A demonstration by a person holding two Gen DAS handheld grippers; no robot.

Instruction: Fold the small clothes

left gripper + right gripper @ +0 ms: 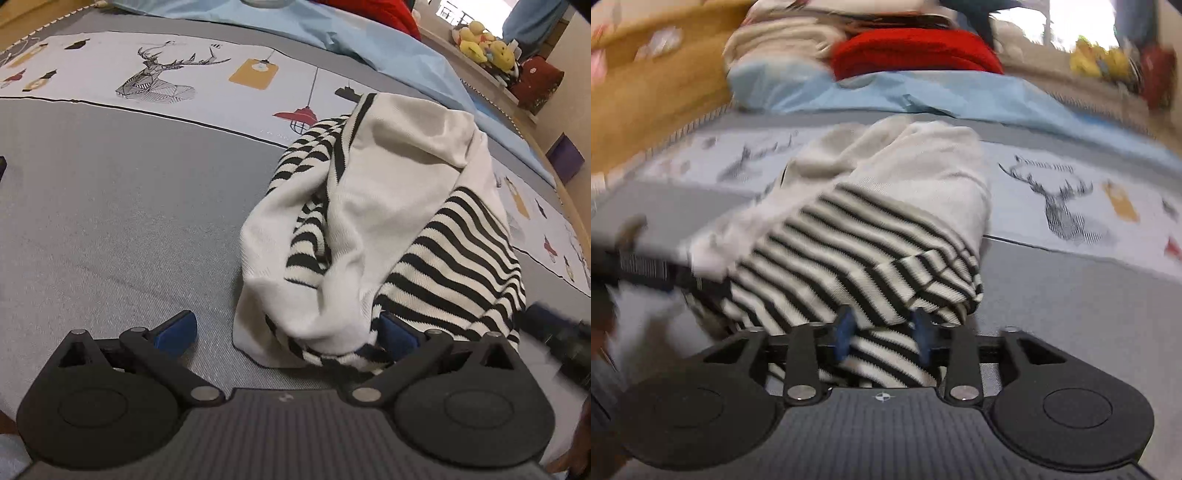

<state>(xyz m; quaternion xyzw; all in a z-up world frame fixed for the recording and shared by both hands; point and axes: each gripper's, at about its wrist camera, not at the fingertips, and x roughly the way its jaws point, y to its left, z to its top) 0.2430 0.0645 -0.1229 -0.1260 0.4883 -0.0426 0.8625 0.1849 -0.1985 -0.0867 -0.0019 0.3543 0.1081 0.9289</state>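
A small white garment with black stripes point(388, 221) lies bunched on the grey bedspread point(110, 221). My left gripper point(288, 332) is open, its blue pads point(177, 328) wide apart; a white fold of the garment lies between them against the right pad. In the right wrist view the same garment point(879, 229) fills the middle. My right gripper point(882, 332) has its blue pads point(844, 332) partly closed, with the striped hem between them. The left gripper point(635, 266) shows blurred at the left edge.
The bedspread has a printed band with deer and lamps point(159, 77). A light blue sheet point(369, 40) and a red cloth pile point(916, 51) lie behind. A wooden bed frame point(646, 92) stands at the left, and stuffed toys point(484, 48) sit on a ledge.
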